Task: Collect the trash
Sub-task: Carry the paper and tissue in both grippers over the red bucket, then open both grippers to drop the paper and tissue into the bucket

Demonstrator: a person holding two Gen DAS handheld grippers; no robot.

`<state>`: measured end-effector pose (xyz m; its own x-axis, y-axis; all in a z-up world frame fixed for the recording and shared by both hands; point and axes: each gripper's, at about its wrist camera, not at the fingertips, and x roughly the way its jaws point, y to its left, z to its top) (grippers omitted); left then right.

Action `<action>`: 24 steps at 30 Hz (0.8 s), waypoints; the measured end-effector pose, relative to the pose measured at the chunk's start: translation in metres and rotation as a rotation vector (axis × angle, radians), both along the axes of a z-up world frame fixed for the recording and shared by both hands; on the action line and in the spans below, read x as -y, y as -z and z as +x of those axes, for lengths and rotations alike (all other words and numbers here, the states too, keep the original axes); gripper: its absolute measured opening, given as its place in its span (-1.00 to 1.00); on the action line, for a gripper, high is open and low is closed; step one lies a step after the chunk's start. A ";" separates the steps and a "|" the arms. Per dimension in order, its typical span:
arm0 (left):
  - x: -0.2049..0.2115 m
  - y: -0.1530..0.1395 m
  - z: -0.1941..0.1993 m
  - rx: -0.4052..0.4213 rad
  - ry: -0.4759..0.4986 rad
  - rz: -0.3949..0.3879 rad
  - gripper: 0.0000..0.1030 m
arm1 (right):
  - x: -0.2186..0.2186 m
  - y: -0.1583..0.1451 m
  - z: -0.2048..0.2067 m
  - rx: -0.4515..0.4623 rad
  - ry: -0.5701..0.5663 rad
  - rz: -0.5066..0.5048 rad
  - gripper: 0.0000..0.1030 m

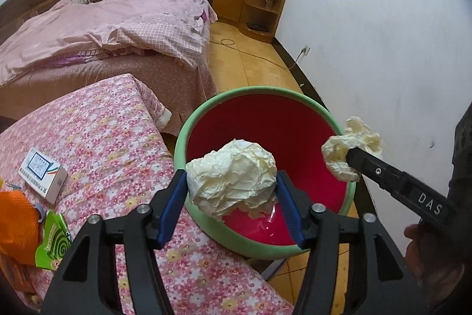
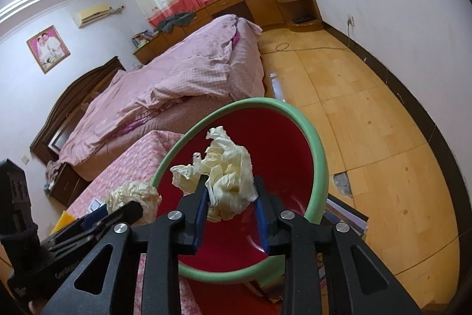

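Note:
A red bin with a green rim [image 1: 206, 108] stands beside the floral-covered surface, its mouth facing both cameras. My left gripper [image 1: 230, 176] is shut on a crumpled cream paper ball [image 1: 236, 167], and its blue pads touch the ball on both sides above the bin's near rim. My right gripper [image 2: 230, 180] is shut on a smaller, looser cream paper wad [image 2: 227, 164] over the bin's red inside [image 2: 283, 161]. In the left wrist view that wad [image 1: 354, 138] hangs at the bin's right rim. In the right wrist view the left gripper's paper ball [image 2: 132, 194] sits just left of the bin.
On the floral cloth [image 1: 103, 123] lie a white box [image 1: 44, 176], an orange bag [image 1: 14, 220] and a green packet [image 1: 54, 241]. A bed with a pink quilt [image 1: 103, 25] stands behind. Wooden floor [image 2: 383, 138] spreads right of the bin, and stacked books [image 2: 348, 214] sit by its base.

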<state>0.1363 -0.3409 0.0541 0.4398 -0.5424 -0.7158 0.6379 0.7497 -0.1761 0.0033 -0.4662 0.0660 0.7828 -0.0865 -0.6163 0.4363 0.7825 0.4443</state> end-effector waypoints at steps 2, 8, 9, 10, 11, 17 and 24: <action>0.001 0.002 0.001 0.012 0.001 0.002 0.24 | 0.000 0.001 0.001 0.007 0.002 0.007 -0.40; 0.002 0.000 -0.005 0.041 0.015 -0.014 0.38 | 0.003 0.005 0.001 0.035 0.006 0.048 0.03; 0.002 0.000 -0.005 0.040 0.009 -0.015 0.38 | 0.004 0.005 0.001 0.040 0.006 0.054 0.04; 0.001 0.000 -0.005 0.034 0.008 -0.017 0.38 | 0.004 0.004 0.000 0.044 0.011 0.053 0.04; -0.001 0.000 -0.005 0.029 0.008 -0.015 0.38 | 0.005 0.004 -0.001 0.044 0.015 0.051 0.04; -0.018 -0.009 -0.013 0.027 -0.028 -0.029 0.38 | 0.000 -0.003 -0.007 0.055 0.013 0.047 0.04; -0.040 -0.026 -0.025 0.038 -0.070 -0.054 0.38 | -0.013 -0.021 -0.021 0.081 -0.003 0.028 0.04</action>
